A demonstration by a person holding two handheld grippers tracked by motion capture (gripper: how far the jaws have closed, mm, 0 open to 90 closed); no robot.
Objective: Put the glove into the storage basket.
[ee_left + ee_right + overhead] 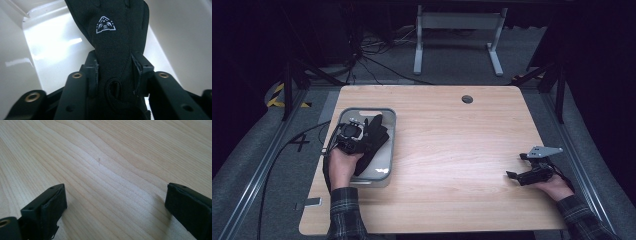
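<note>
In the high view, the left gripper (353, 136) hung over the grey tray (388, 145) near the table's (452, 150) left edge, a black glove (374, 140) draped inside the tray. The right gripper (532, 172) rested near the right edge.

In the left gripper view, the glove (115, 45) lay between the jaws, which flanked its cuff; whether the pads pressed it I could not tell. Lowering it fully before letting go would settle it flat.

In the right gripper view, the jaws stood wide apart over bare wood (105, 157), holding nothing.
</note>
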